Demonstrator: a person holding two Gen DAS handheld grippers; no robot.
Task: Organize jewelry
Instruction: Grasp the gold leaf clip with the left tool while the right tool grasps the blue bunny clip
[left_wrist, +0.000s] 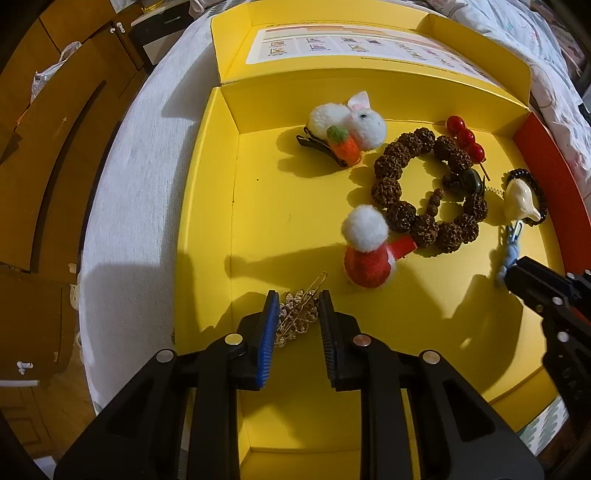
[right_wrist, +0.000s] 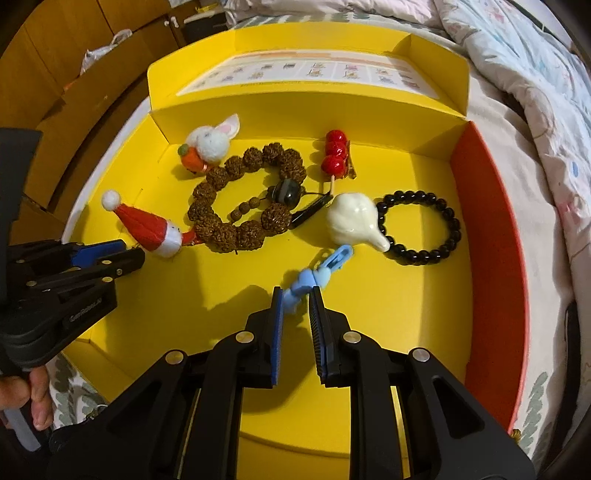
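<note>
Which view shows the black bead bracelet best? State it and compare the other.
The right wrist view: the black bead bracelet shows as a full ring behind the white charm. The left wrist view catches only an arc at the frame's edge.

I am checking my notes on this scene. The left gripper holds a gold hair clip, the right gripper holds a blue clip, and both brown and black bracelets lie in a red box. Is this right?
Not quite: the box is yellow inside, with only one red side wall, as the right wrist view shows. The rest stands: the left gripper holds the gold hair clip, the right gripper holds the blue clip, and the brown bracelet and black bracelet lie in it.
</note>
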